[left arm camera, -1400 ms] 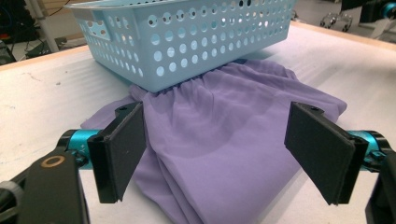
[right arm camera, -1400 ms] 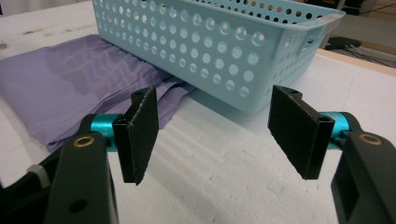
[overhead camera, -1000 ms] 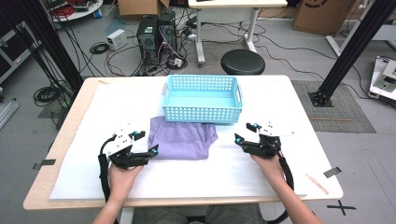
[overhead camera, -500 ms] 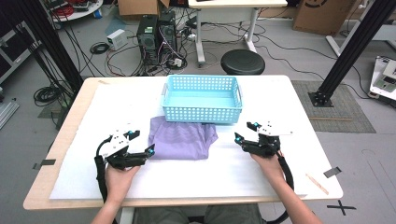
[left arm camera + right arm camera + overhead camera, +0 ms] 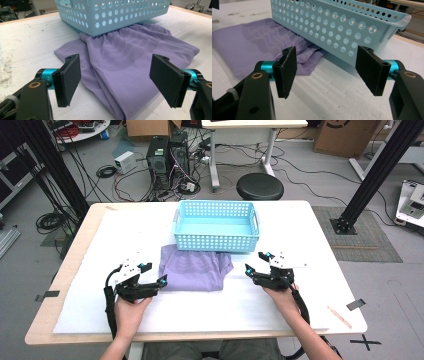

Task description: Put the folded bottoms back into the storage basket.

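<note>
Left gripper nearer the purple cloth, fingers of both wide apart, empty.

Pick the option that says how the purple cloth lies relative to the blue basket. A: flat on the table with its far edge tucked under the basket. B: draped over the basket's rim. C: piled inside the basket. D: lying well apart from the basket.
A: the purple cloth lies spread on the table, and its gathered far edge runs under the blue basket.
</note>
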### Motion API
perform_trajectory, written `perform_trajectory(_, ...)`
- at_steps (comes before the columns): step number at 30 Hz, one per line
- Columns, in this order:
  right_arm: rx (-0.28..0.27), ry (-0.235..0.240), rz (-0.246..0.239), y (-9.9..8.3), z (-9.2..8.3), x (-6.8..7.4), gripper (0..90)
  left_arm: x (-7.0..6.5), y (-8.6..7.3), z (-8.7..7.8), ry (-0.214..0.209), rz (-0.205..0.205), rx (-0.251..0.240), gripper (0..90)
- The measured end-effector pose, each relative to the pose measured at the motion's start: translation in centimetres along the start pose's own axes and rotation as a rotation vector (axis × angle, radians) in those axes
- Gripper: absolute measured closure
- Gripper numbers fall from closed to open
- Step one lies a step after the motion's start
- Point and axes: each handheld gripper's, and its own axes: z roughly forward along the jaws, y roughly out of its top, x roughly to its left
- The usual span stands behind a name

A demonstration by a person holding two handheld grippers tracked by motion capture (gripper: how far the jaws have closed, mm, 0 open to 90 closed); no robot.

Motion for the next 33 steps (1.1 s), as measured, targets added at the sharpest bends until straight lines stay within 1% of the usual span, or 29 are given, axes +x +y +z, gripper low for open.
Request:
perform_trajectory(3, -0.007, -0.022, -0.005, -0.1, 0.2, 0.5, 35.5, -0.2, 0.0, 0.2, 0.011, -0.008, 0.022, 25.3)
perform_trajectory(4, -0.007, -0.022, -0.005, -0.1, 0.2, 0.5, 35.5, -0.2, 0.0, 0.2, 0.011, -0.008, 0.022, 25.3)
perform_trajectory(5, -0.004, -0.02, 0.022, -0.2, 0.4, 1.0, 35.5, -0.3, 0.0, 0.3, 0.016, -0.015, 0.037, 25.3)
perform_trajectory(6, -0.004, -0.02, 0.022, -0.2, 0.4, 1.0, 35.5, -0.3, -0.1, 0.4, 0.02, -0.026, 0.053, 25.3)
perform_trajectory(7, -0.002, -0.003, 0.029, -0.1, 0.6, 1.1, 35.5, -0.3, -0.2, 0.4, 0.019, -0.039, 0.069, 25.3)
perform_trajectory(8, 0.011, 0.028, 0.05, 0.0, 0.8, 1.7, 34.5, -0.3, -0.4, 0.4, 0.019, -0.078, 0.092, 25.6)
perform_trajectory(9, 0.016, 0.035, 0.045, 0.1, 1.0, 2.0, 32.4, -0.3, -0.5, 0.3, 0.015, -0.099, 0.103, 25.6)
perform_trajectory(10, 0.025, 0.043, 0.05, 0.2, 1.2, 2.3, 30.4, -0.3, -0.5, 0.3, 0.015, -0.099, 0.103, 25.6)
perform_trajectory(11, 0.039, 0.052, 0.062, 0.3, 1.4, 2.7, 29.8, -0.3, -0.6, 0.2, 0.016, -0.12, 0.119, 25.6)
perform_trajectory(12, 0.039, 0.052, 0.062, 0.3, 1.4, 2.7, 29.8, -0.3, -0.6, 0.2, 0.016, -0.12, 0.119, 25.7)
perform_trajectory(13, 0.065, 0.08, 0.082, 0.5, 2.0, 3.5, 28.5, -0.4, -0.7, 0.3, 0.034, -0.129, 0.145, 26.2)
perform_trajectory(14, 0.077, 0.08, 0.086, 0.5, 2.2, 3.8, 28.4, -0.4, -0.8, 0.4, 0.043, -0.127, 0.158, 26.4)
perform_trajectory(15, 0.094, 0.086, 0.089, 0.6, 2.5, 4.1, 28.2, -0.4, -0.8, 0.4, 0.043, -0.127, 0.158, 26.8)
perform_trajectory(16, 0.094, 0.086, 0.089, 0.6, 2.5, 4.1, 28.2, -0.4, -0.8, 0.5, 0.054, -0.128, 0.168, 26.8)
perform_trajectory(17, 0.113, 0.093, 0.1, 0.6, 2.9, 4.5, 28.0, -0.5, -0.7, 0.6, 0.068, -0.129, 0.175, 27.8)
perform_trajectory(18, 0.15, 0.098, 0.101, 0.8, 3.8, 5.0, 27.9, -0.5, -0.7, 0.9, 0.088, -0.131, 0.197, 28.9)
perform_trajectory(19, 0.15, 0.098, 0.101, 0.8, 3.8, 5.0, 27.9, -0.5, -0.7, 0.9, 0.088, -0.131, 0.197, 29.7)
perform_trajectory(20, 0.198, 0.098, 0.106, 1.0, 4.7, 5.5, 27.8, -0.4, -0.7, 1.1, 0.091, -0.135, 0.213, 30.3)
perform_trajectory(22, 0.208, 0.097, 0.111, 1.0, 5.0, 5.7, 27.7, -0.4, -0.8, 1.4, 0.102, -0.139, 0.236, 30.7)
perform_trajectory(24, 0.264, 0.095, 0.136, 1.0, 5.9, 5.9, 27.7, -0.3, -1.0, 1.9, 0.105, -0.154, 0.269, 31.9)
perform_trajectory(25, 0.264, 0.095, 0.136, 1.0, 5.9, 5.9, 27.7, -0.3, -1.0, 1.9, 0.105, -0.154, 0.269, 32.8)
perform_trajectory(27, 0.299, 0.097, 0.148, 0.9, 6.3, 5.9, 27.7, -0.3, -0.9, 2.1, 0.102, -0.156, 0.279, 34.4)
perform_trajectory(28, 0.343, 0.113, 0.177, 0.8, 6.7, 6.0, 27.7, -0.4, -0.9, 2.2, 0.108, -0.16, 0.283, 36.8)
perform_trajectory(29, 0.343, 0.113, 0.177, 0.8, 6.7, 6.0, 27.7, -0.3, -0.8, 2.2, 0.106, -0.16, 0.294, 36.8)
perform_trajectory(30, 0.373, 0.132, 0.18, 0.7, 7.0, 6.1, 28.1, -0.4, -0.8, 2.4, 0.101, -0.163, 0.309, 39.0)
perform_trajectory(31, 0.389, 0.137, 0.185, 0.7, 7.1, 6.3, 28.2, -0.4, -0.8, 2.4, 0.101, -0.163, 0.309, 40.1)
perform_trajectory(32, 0.396, 0.137, 0.18, 0.6, 7.3, 6.4, 28.8, -0.5, -0.8, 2.4, 0.103, -0.173, 0.309, 40.3)
perform_trajectory(33, 0.396, 0.137, 0.18, 0.6, 7.3, 6.4, 28.8, -0.5, -0.8, 2.4, 0.103, -0.173, 0.309, 41.5)
